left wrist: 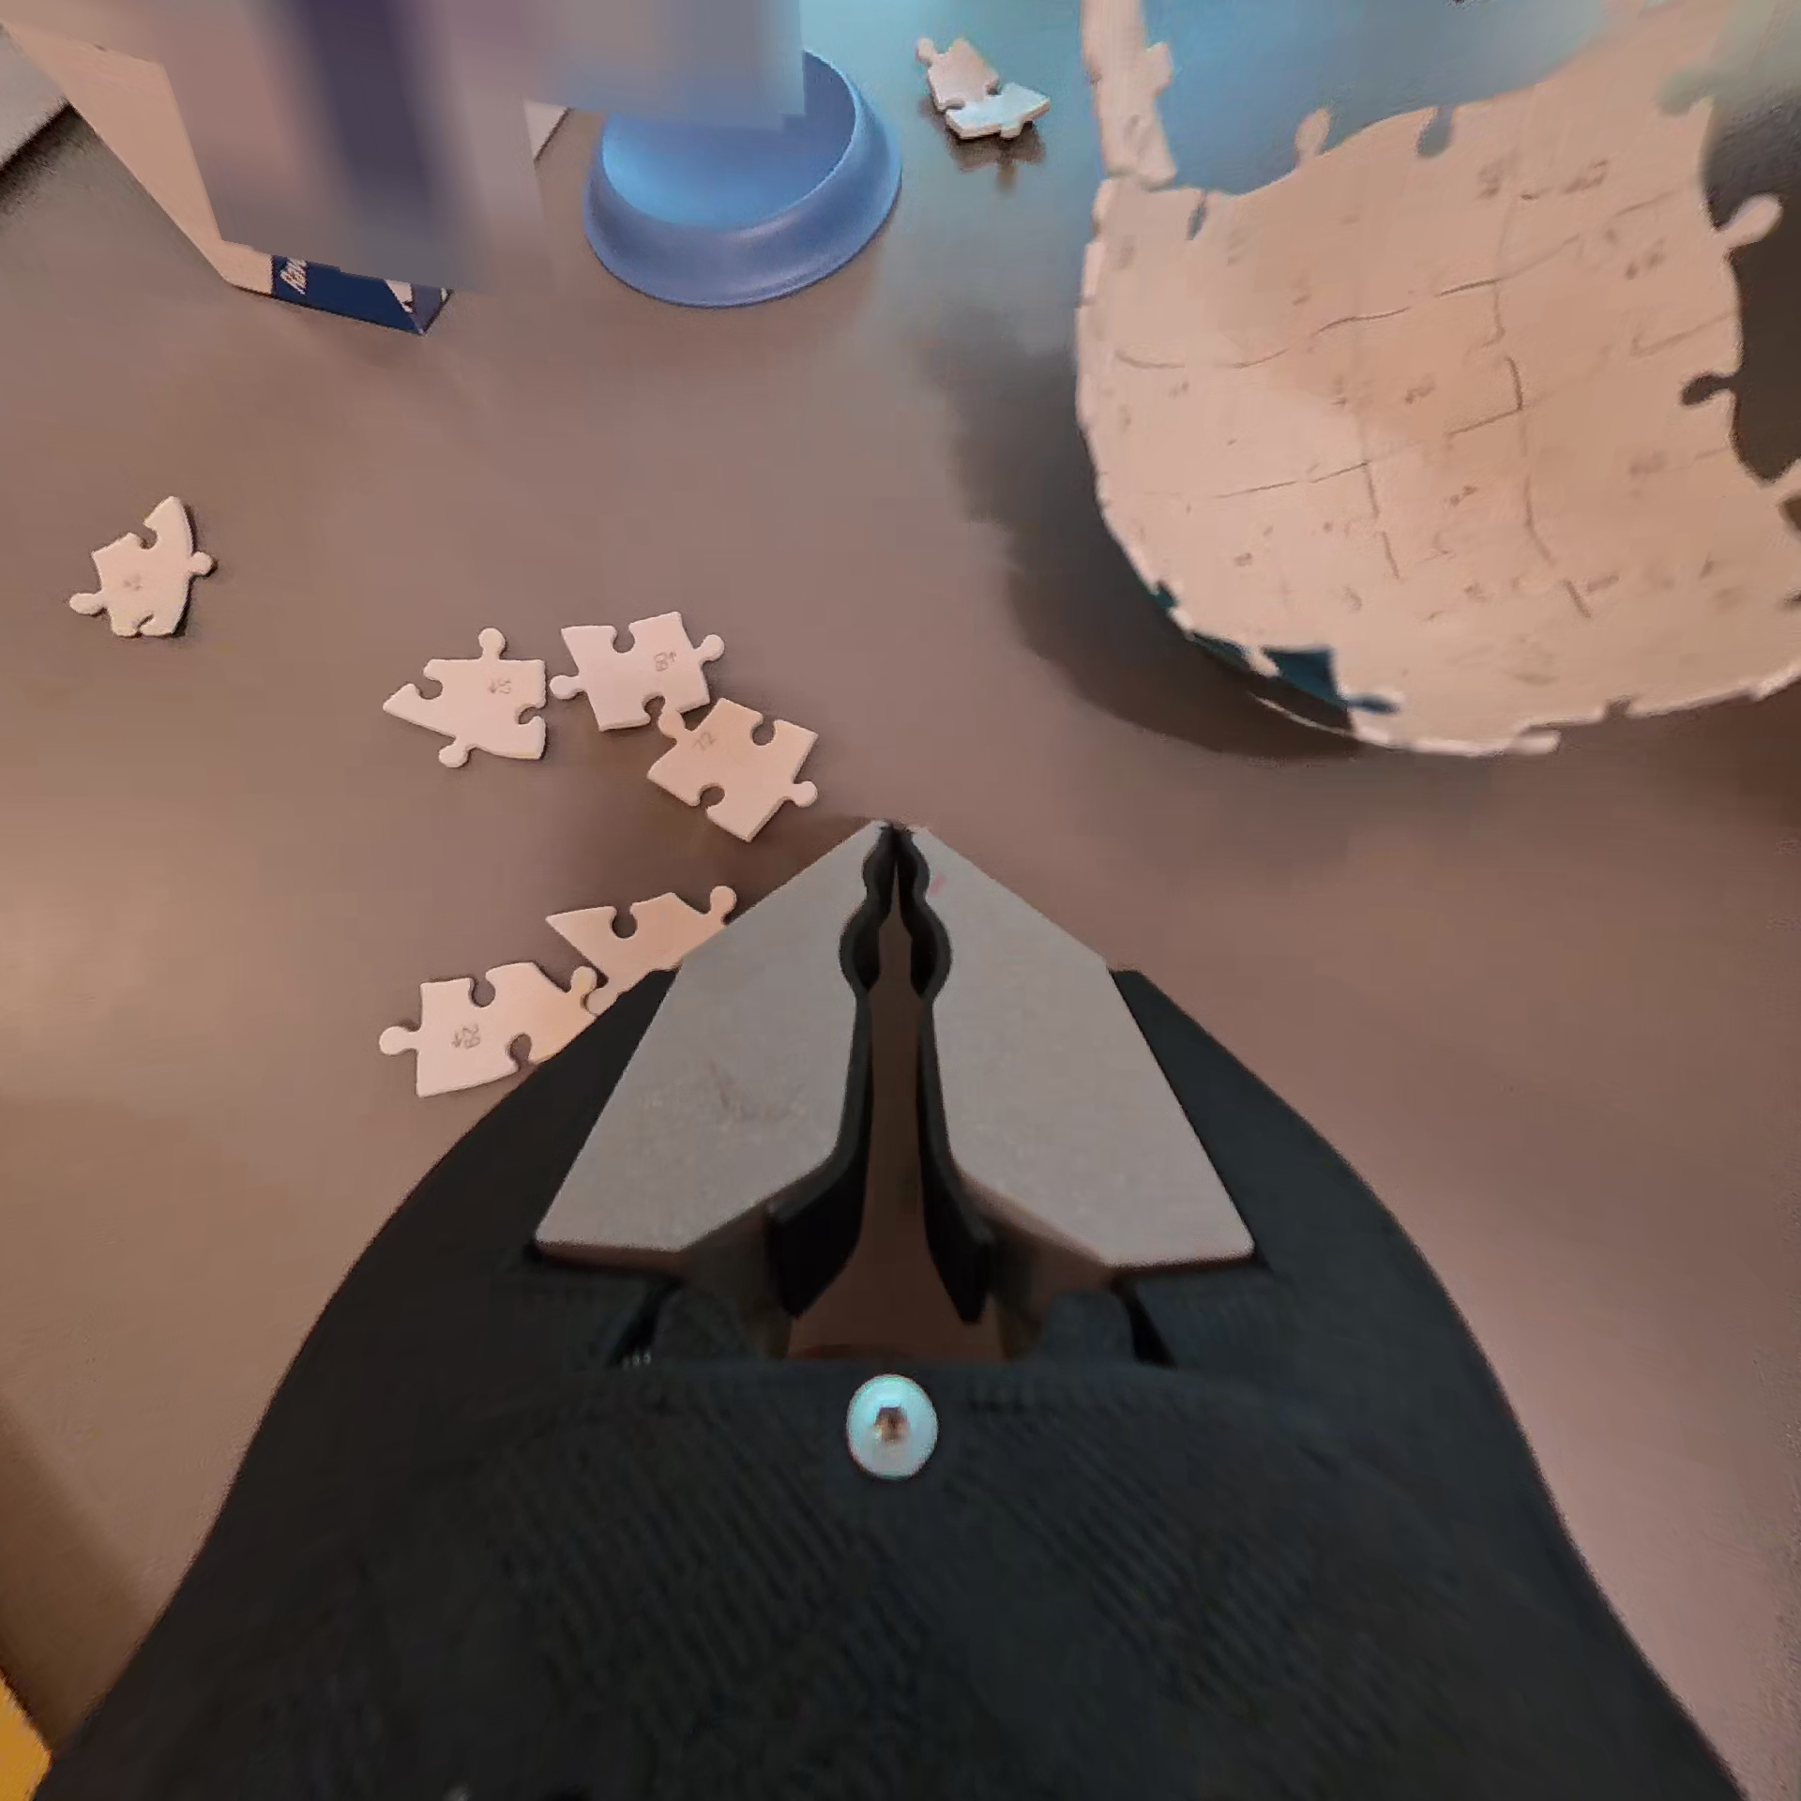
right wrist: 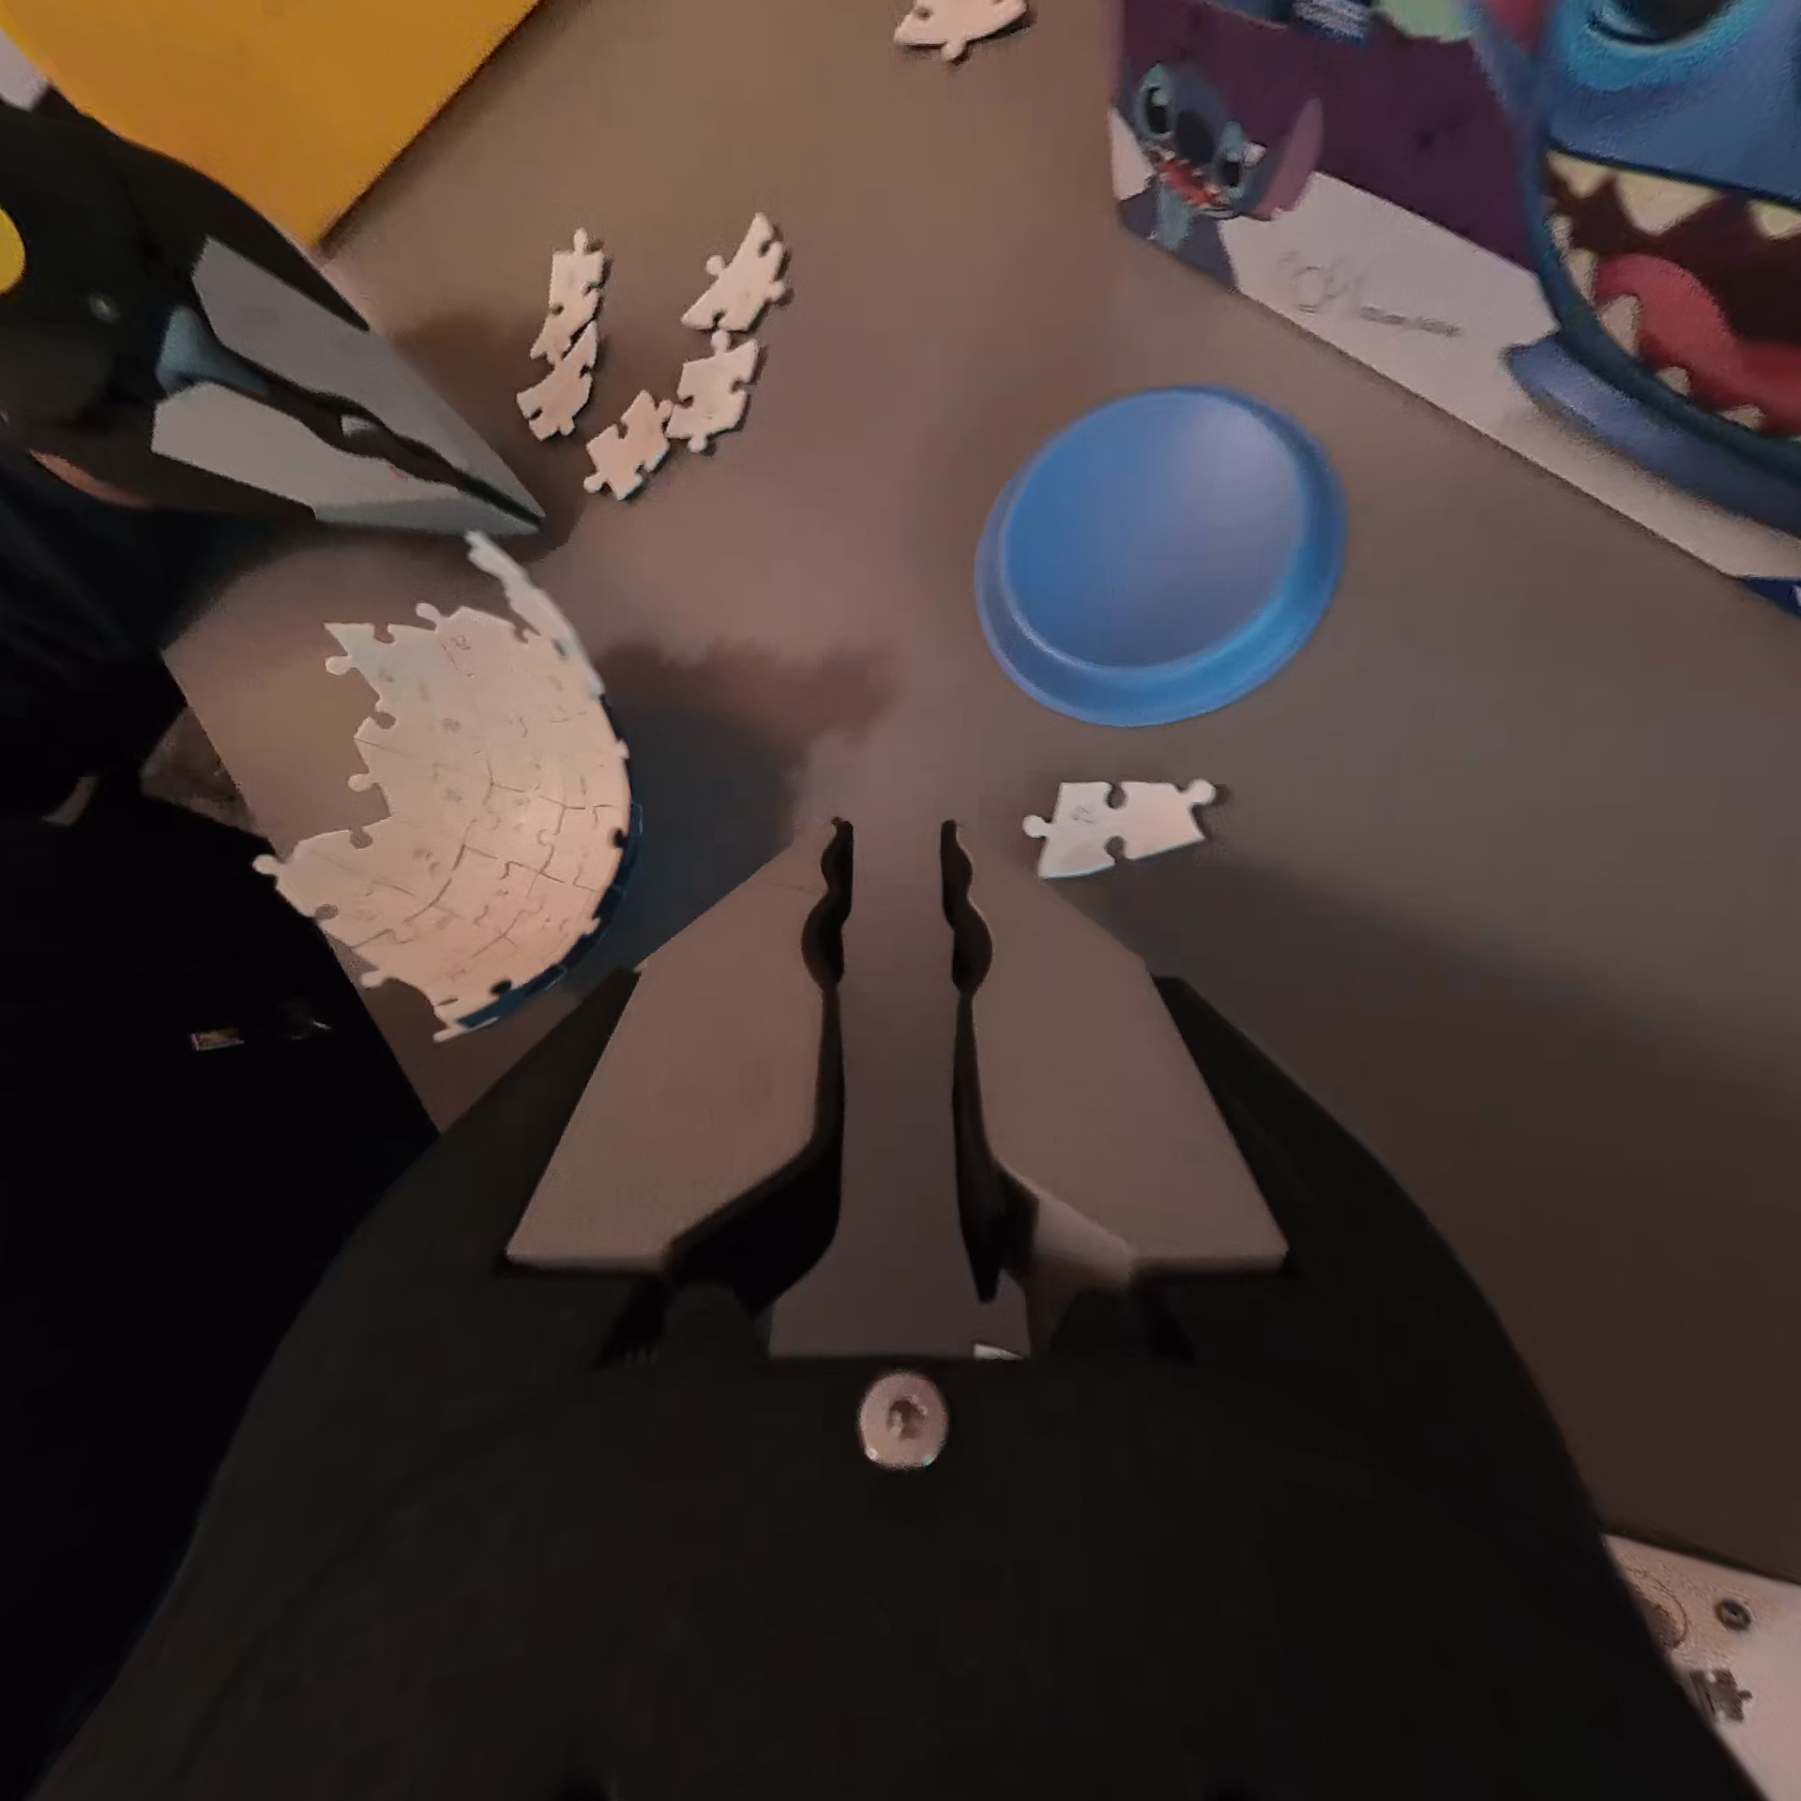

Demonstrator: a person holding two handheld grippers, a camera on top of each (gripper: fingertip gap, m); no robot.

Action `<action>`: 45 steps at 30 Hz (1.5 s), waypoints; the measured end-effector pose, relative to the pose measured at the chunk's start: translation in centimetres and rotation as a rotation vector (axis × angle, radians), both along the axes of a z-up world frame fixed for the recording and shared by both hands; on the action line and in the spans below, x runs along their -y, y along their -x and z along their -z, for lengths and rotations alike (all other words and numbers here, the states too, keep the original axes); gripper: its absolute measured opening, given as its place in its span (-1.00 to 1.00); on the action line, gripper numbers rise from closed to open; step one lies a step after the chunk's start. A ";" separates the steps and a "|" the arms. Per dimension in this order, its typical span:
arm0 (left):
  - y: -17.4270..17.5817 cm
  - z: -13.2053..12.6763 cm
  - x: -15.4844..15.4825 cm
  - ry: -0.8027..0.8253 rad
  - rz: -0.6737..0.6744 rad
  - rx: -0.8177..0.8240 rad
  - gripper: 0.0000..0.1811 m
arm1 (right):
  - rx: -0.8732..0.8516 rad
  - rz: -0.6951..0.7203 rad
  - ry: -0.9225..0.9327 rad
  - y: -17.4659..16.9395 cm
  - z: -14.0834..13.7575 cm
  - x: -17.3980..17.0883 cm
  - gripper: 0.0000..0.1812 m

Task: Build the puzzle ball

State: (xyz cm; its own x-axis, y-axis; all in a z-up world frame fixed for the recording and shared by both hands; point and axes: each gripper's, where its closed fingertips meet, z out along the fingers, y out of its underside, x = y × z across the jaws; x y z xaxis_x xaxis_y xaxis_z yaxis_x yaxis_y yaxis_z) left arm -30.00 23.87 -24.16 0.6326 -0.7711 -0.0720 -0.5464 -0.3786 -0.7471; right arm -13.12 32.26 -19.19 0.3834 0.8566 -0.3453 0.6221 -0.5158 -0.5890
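Five loose pieces left of shut left tongs; blue stand beyond.

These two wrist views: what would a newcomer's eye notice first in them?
First the half-built puzzle ball, an open white shell lying on the grey table to the right of the shut left gripper. Next the blue round stand ahead of the open right gripper, with a colourful cartoon box behind it. Loose white pieces lie scattered to the left gripper's left.
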 end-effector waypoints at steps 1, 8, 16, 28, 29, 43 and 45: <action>-0.1 0.1 0.0 0.011 0.004 0.001 -1.00 | -0.012 0.021 0.003 -0.5 0.2 -0.4 -0.83; -1.2 -1.5 -1.0 0.120 0.035 0.084 -1.00 | -0.052 0.076 -0.001 -1.6 2.5 -2.8 -0.81; -5.3 -5.2 -2.2 0.421 0.129 0.405 -0.84 | -0.192 0.017 0.057 0.4 2.4 -0.9 -0.78; -7.2 -3.7 -2.4 0.537 0.139 0.382 -0.74 | -0.235 -0.049 0.071 1.7 2.7 1.3 -0.78; -7.4 -3.7 -2.2 0.542 0.146 0.385 -0.75 | -0.230 -0.054 0.068 1.8 2.8 1.4 -0.78; -10.5 -3.1 -2.6 0.527 0.240 0.311 -0.99 | -0.338 -0.214 0.232 4.5 1.9 5.3 -0.76; -10.6 -2.7 -2.6 0.529 0.239 0.296 -1.00 | -0.368 -0.223 0.262 4.6 1.5 5.5 -0.74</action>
State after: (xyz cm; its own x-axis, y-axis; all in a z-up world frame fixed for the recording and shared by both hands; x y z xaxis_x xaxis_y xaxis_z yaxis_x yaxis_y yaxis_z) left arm -19.43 26.47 -21.45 0.3739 -0.7766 0.5071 -0.4612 -0.6300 -0.6248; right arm -17.71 26.75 -20.69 0.0134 0.7705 -0.6373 0.5097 -0.5536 -0.6586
